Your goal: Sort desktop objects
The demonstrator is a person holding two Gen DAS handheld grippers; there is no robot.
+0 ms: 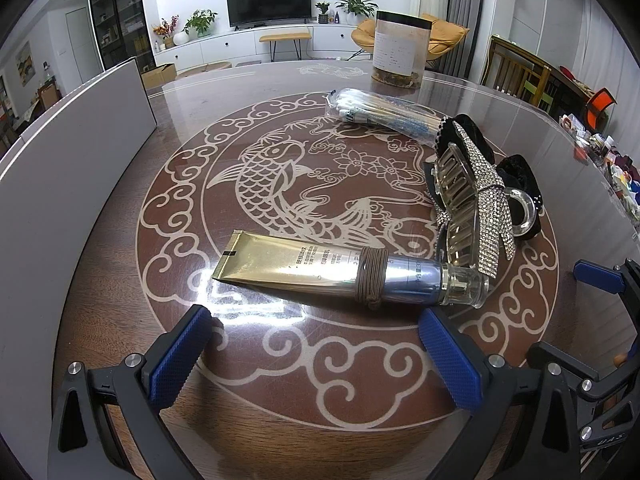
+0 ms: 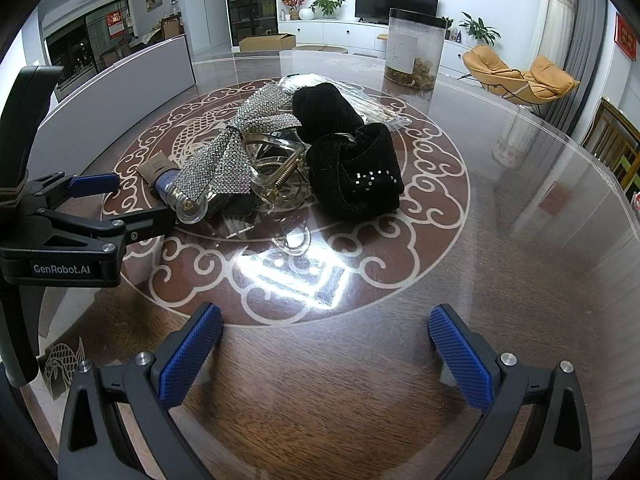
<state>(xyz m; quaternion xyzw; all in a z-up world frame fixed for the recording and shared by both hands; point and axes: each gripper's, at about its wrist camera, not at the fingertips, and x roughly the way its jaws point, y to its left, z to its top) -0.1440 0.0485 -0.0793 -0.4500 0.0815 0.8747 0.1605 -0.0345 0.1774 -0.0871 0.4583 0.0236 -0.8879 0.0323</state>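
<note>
A gold-and-silver cream tube (image 1: 320, 272) with a brown hair tie around it lies on the glass-topped table, just ahead of my left gripper (image 1: 316, 330), which is open and empty. A big clear hair claw with a rhinestone and black velvet bow (image 1: 476, 196) lies to its right. A plastic pack of cotton swabs (image 1: 380, 114) lies behind. My right gripper (image 2: 326, 328) is open and empty, short of the bow clip (image 2: 344, 156). The tube's cap (image 2: 192, 204) shows there, next to the left gripper (image 2: 132, 200).
A tall clear jar (image 1: 400, 48) with a black lid stands at the far side of the table; it also shows in the right wrist view (image 2: 414, 48). A grey panel (image 1: 72, 148) stands along the left edge. Small colourful items (image 1: 612, 160) crowd the far right edge.
</note>
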